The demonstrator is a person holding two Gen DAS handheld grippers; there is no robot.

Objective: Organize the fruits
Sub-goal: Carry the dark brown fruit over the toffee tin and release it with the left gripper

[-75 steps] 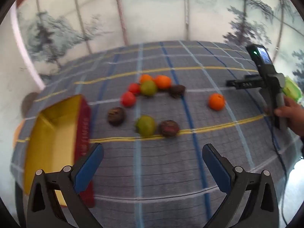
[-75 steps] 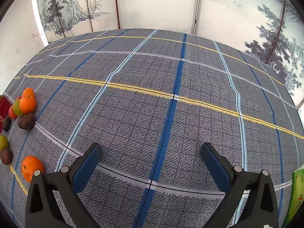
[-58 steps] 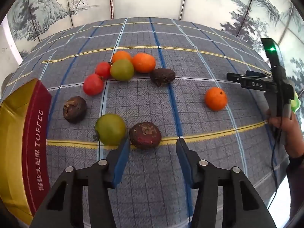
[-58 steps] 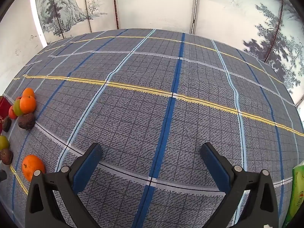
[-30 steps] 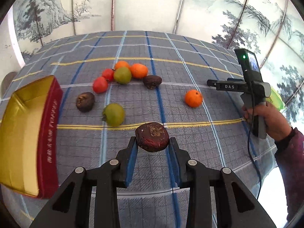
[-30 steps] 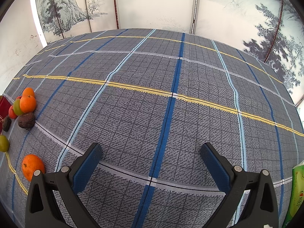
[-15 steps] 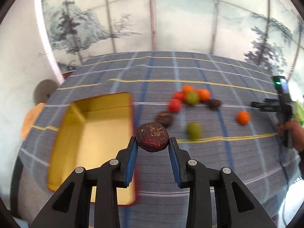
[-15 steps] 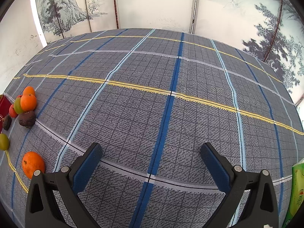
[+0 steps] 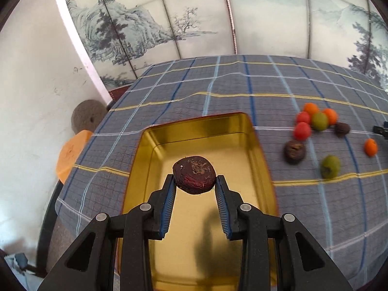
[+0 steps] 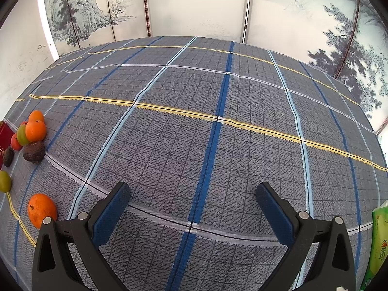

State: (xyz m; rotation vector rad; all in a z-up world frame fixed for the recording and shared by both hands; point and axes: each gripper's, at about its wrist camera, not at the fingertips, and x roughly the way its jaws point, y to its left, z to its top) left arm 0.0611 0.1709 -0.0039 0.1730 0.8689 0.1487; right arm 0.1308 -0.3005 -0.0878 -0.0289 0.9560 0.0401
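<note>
My left gripper [image 9: 194, 183] is shut on a dark red wrinkled fruit [image 9: 194, 178] and holds it in the air over the gold tin box [image 9: 155, 150], whose inside is bare. On the checked cloth to the right lie the other fruits: two red ones [image 9: 302, 131], a green one [image 9: 319, 120], oranges [image 9: 330, 116], a lone orange [image 9: 370, 147], two dark brown fruits [image 9: 294, 151] and another green fruit [image 9: 329, 166]. My right gripper [image 10: 192, 200] stands open over bare cloth, with the fruit cluster [image 10: 35, 131] and a lone orange [image 10: 41, 210] at its far left.
A painted folding screen [image 9: 169, 19] and a white wall close off the back. Beyond the table's left edge stand a grey round stool [image 9: 88, 118] and an orange one [image 9: 70, 152]. A green packet [image 10: 379, 245] lies at the right edge.
My left gripper took the dark red fruit off the cloth and carried it left, from beside the fruits to above the tin. The right gripper has not moved.
</note>
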